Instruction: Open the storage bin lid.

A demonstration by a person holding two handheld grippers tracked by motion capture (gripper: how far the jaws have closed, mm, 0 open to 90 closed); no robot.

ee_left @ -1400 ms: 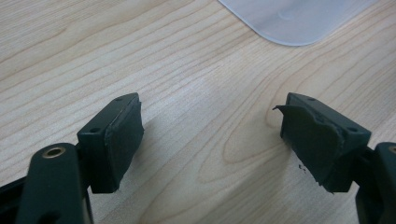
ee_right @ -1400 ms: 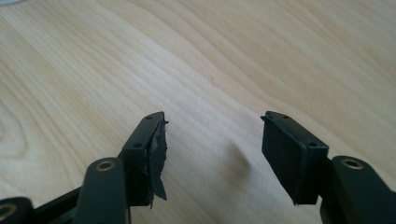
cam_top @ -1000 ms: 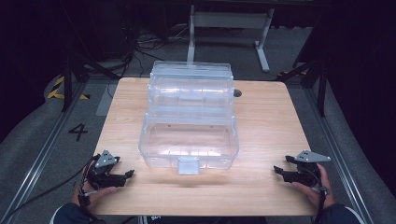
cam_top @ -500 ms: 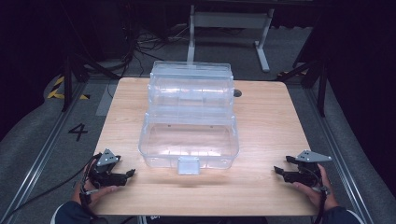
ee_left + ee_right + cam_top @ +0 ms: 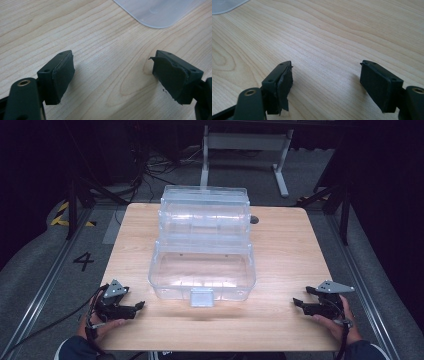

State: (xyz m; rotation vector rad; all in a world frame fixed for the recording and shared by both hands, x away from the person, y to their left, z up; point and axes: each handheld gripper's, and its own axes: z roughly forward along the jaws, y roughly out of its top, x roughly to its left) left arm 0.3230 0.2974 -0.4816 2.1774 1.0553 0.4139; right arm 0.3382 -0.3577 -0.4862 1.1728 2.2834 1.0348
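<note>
- A clear plastic box (image 5: 202, 270), tiered and with its lid shut, sits in the middle of the wooden table (image 5: 285, 250). It reaches from near the far edge to a little short of the near edge, and its small latch tab (image 5: 201, 296) faces the person. My guess is that it was set there so both hands can reach it equally.
- The left gripper (image 5: 131, 307) rests by the near left corner, its jaws spread wide with nothing but bare wood between them. It points inward, toward the box's near left corner.
- In the left gripper view a rounded corner of the clear plastic (image 5: 160, 12) lies ahead of the jaws, apart from them.
- The right gripper (image 5: 299, 302) mirrors it by the near right corner, jaws equally parted and empty, aimed inward.
- Both hands lie low at the near edge, the left hand (image 5: 97, 322) and right hand (image 5: 340, 322) each wrapped round a handle. It looks like a waiting pose with nothing begun.
</note>
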